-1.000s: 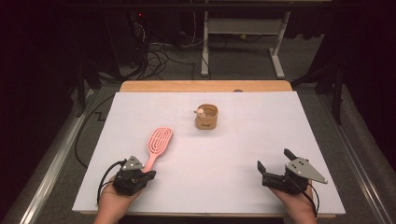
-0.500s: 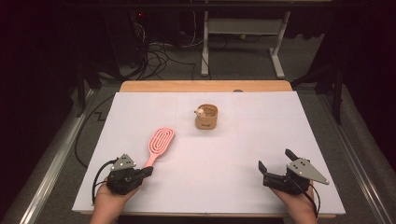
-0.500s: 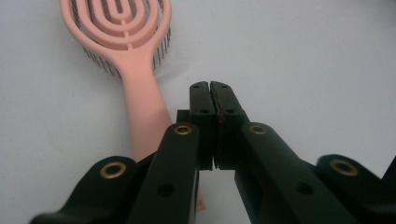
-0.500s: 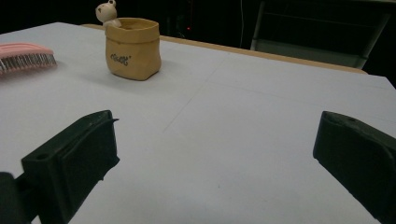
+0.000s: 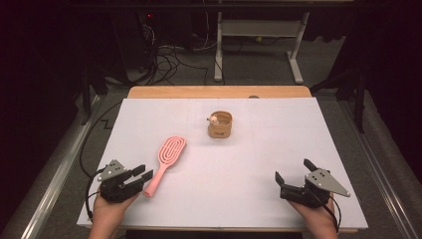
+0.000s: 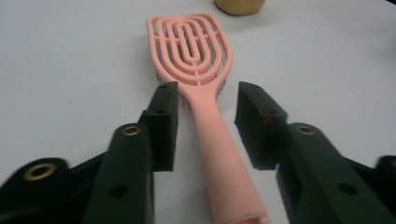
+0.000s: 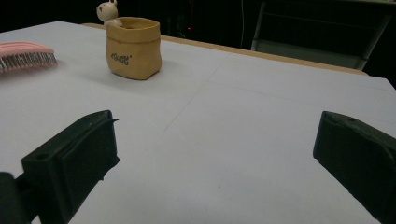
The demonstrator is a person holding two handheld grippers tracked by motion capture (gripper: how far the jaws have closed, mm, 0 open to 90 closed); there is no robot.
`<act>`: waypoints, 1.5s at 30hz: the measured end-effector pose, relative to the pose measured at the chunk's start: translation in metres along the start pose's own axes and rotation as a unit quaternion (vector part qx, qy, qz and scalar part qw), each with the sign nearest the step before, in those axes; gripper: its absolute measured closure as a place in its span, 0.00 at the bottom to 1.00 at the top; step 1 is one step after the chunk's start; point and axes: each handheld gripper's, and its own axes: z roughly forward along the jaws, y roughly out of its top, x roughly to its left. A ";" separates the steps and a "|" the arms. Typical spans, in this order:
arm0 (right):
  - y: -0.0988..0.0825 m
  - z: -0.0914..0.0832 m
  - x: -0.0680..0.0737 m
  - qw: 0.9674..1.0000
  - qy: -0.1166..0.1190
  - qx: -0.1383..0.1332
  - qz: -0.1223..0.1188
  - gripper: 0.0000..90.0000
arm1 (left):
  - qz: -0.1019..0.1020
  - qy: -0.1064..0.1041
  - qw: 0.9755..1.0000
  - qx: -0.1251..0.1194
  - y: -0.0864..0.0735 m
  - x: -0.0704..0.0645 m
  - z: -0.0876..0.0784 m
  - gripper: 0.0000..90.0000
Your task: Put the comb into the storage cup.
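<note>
Hairbrush (image 6: 212, 121) handle between jaws of left gripper (image 6: 208, 126), just opened, pads not touching.

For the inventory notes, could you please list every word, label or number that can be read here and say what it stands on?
Small dark lettering on the front of the tan pot: too blurred to read.
Pink hairbrush: no text visible.
White table cover: no text visible.
Left gripper and right gripper: no markings visible.

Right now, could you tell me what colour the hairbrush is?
The hairbrush is salmon pink, clearest in the left gripper view.
</note>
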 end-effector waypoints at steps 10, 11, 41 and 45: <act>-0.001 0.000 0.001 1.000 0.001 0.001 0.001 0.00 | 0.009 0.013 0.999 -0.036 -0.004 0.002 0.002 0.27; -0.001 0.000 0.001 1.000 0.001 -0.001 0.000 0.00 | 0.009 0.011 0.999 -0.041 -0.004 0.003 0.002 0.27; -0.006 -0.009 -0.005 1.000 -0.008 0.002 -0.006 0.00 | 0.013 0.027 0.997 -0.065 0.001 0.002 0.008 0.00; -0.005 -0.009 -0.004 1.000 -0.009 0.001 -0.010 0.00 | 0.002 0.029 0.999 -0.022 0.002 -0.002 0.012 0.00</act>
